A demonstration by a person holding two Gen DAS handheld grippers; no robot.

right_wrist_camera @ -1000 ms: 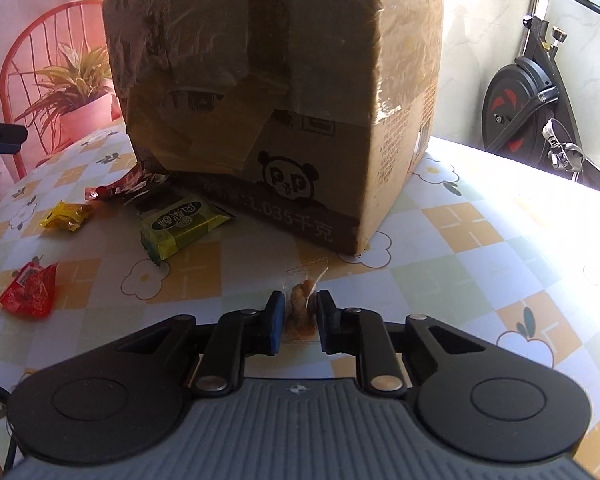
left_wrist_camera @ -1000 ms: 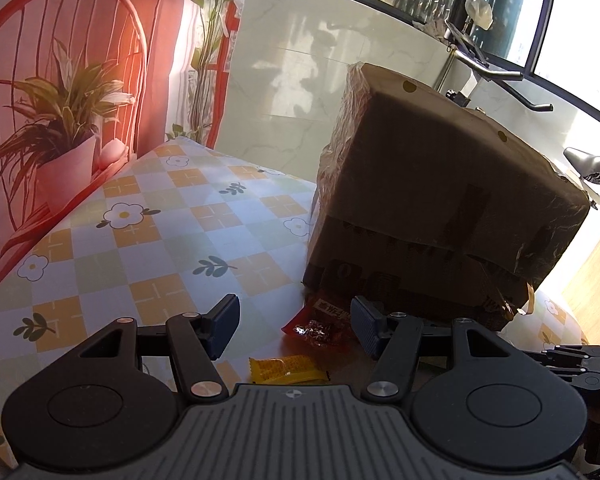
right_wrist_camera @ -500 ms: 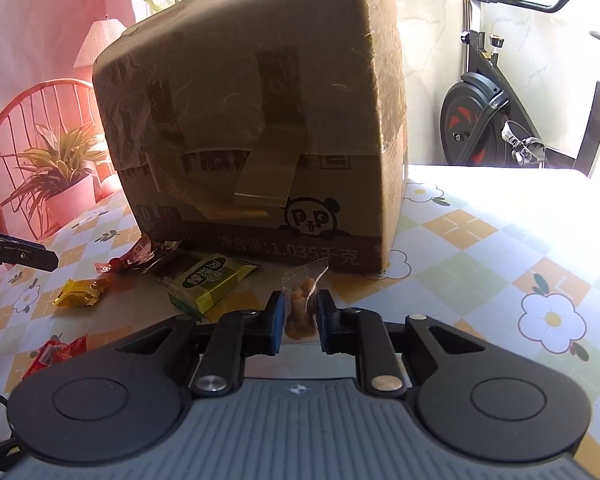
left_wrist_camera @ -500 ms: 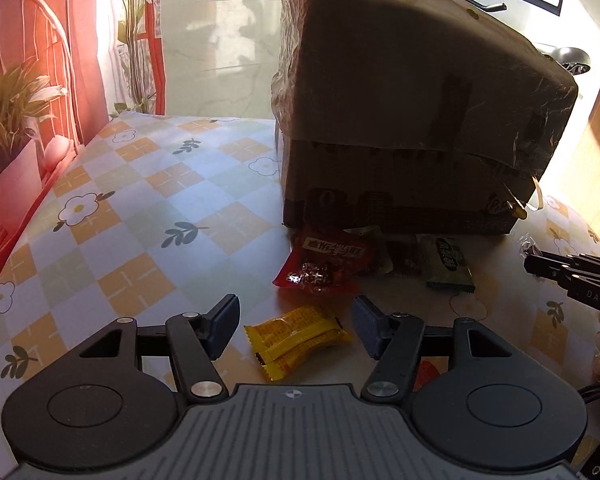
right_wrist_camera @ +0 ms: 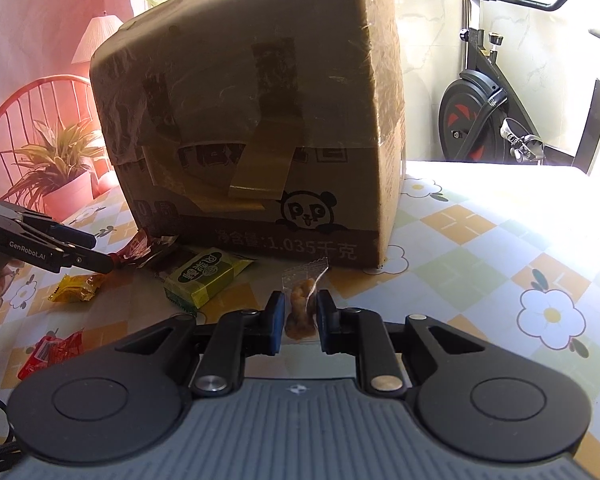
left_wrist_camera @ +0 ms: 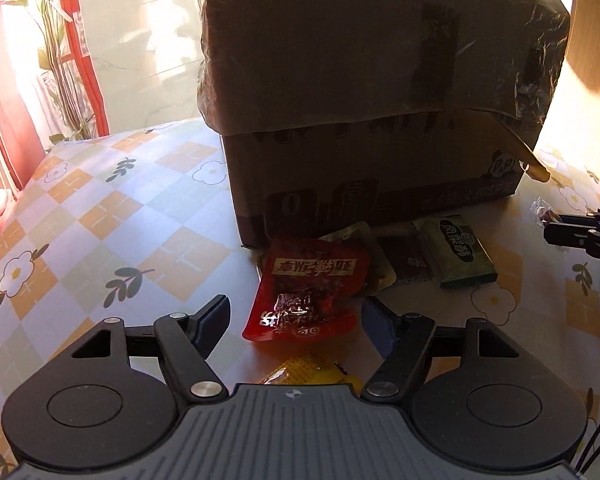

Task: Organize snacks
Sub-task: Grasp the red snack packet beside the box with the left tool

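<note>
Left hand-held gripper [left_wrist_camera: 295, 312] astride red snack packet [left_wrist_camera: 306, 290]

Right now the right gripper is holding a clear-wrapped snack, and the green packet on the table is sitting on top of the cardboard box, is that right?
Not quite. The green packet lies on the table in front of the cardboard box, at its base, as the right wrist view shows. The right gripper does hold the clear-wrapped snack.

Sunlit marble wall [left_wrist_camera: 148, 44], exercise bike [right_wrist_camera: 496, 120], floral tablecloth [right_wrist_camera: 500, 240]
</note>
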